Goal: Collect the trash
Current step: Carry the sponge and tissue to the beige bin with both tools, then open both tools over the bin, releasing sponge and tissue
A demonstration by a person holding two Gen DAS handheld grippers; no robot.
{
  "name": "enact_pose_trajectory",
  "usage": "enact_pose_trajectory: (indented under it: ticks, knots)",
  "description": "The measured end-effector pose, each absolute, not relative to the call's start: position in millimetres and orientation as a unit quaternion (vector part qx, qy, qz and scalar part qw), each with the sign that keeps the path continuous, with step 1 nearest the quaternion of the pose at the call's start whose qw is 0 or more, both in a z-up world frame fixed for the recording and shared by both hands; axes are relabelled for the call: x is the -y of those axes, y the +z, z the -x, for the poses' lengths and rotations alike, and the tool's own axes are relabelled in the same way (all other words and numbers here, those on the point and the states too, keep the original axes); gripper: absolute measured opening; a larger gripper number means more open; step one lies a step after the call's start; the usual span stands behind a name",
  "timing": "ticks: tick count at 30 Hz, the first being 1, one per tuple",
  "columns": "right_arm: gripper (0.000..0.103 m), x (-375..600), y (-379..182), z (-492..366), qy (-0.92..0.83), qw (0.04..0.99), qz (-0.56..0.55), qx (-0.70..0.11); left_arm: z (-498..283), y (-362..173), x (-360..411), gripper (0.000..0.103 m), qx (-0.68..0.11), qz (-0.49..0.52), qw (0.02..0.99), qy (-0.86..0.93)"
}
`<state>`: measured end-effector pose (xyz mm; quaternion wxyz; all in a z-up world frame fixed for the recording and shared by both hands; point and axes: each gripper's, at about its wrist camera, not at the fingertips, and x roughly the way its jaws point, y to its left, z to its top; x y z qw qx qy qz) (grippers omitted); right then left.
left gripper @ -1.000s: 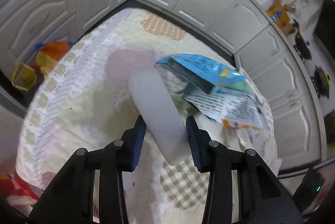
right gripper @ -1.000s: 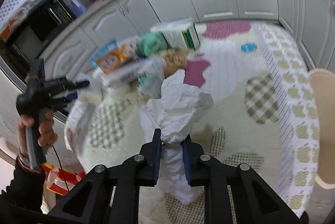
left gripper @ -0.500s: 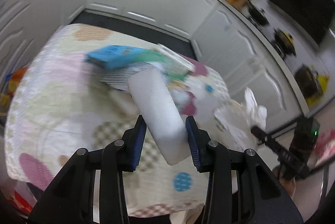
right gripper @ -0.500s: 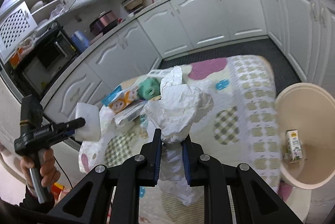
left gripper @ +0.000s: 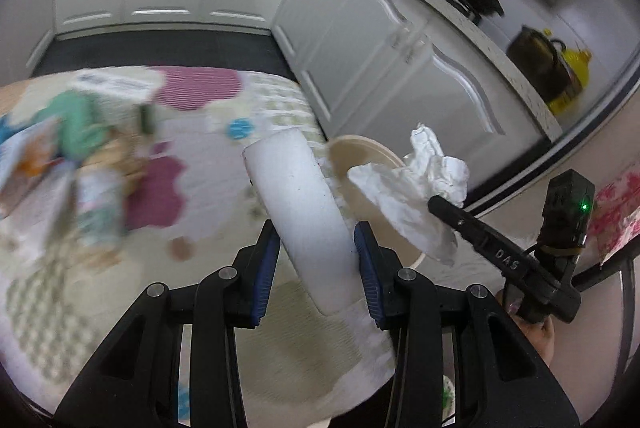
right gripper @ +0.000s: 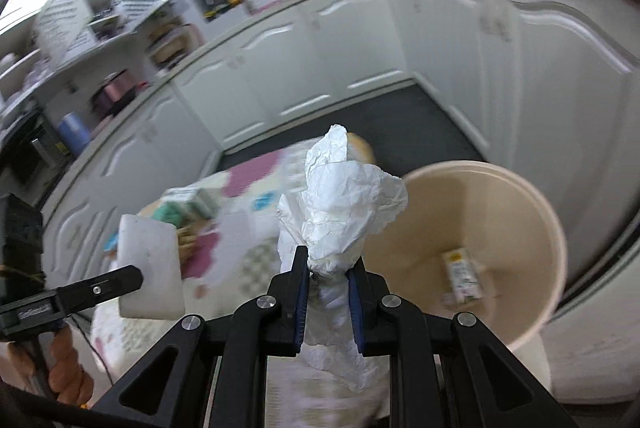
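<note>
My left gripper [left gripper: 316, 244] is shut on a white foam block [left gripper: 298, 211] and holds it in the air over the table's right end; the block also shows in the right wrist view [right gripper: 150, 268]. My right gripper [right gripper: 328, 260] is shut on a crumpled white paper wad [right gripper: 344, 203], held just left of the beige trash bin [right gripper: 532, 211]. The wad [left gripper: 416, 187] and the bin's rim [left gripper: 360, 147] show in the left wrist view too. A small carton [right gripper: 462, 274] lies in the bin.
A table with a patterned cloth [left gripper: 208, 163] carries a blurred pile of wrappers and packets [left gripper: 68, 147] at its left. White kitchen cabinets [right gripper: 500, 67] stand behind the bin. A dark floor strip [right gripper: 380, 123] runs between the table and the cabinets.
Both grippers have swung right, away from the trash pile and toward the bin, each still holding its item. The bin now fills the right of the right wrist view.
</note>
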<state>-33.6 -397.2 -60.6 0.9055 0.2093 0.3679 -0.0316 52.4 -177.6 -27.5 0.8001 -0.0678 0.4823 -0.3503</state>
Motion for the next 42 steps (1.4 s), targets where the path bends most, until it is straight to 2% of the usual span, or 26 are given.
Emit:
enact_pose_trajectory:
  ticks: [11, 20, 23, 25, 27, 34, 42]
  knots:
    - [0.017, 443, -89, 32, -0.107, 0.891, -0.212, -0.387, -66, -56, 285, 0.036, -0.492, 0.02, 0.784, -0.379]
    - [0.017, 470, -99, 34, -0.142, 0.884, -0.22, -0.386, -65, -74, 331, 0.037, -0.477, -0.016, 0.786, -0.392]
    - [0.03, 475, -100, 36, -0.154, 0.884, -0.221, -0.383, -64, -78, 336, 0.04, -0.471, -0.015, 0.788, -0.396]
    - [0.045, 477, -99, 39, -0.158, 0.884, -0.228, -0.376, -65, -82, 339, 0.052, -0.474, -0.013, 0.784, -0.401]
    - [0.046, 478, -99, 43, -0.16, 0.884, -0.233, -0.372, -66, -84, 338, 0.063, -0.476, -0.012, 0.783, -0.4]
    - [0.046, 471, -99, 43, -0.146, 0.882, -0.236, -0.38, -65, -90, 325, 0.063, -0.484, -0.014, 0.788, -0.38]
    - [0.046, 454, -92, 43, -0.128, 0.887, -0.227, -0.38, -55, -76, 304, 0.063, -0.457, -0.031, 0.819, -0.345]
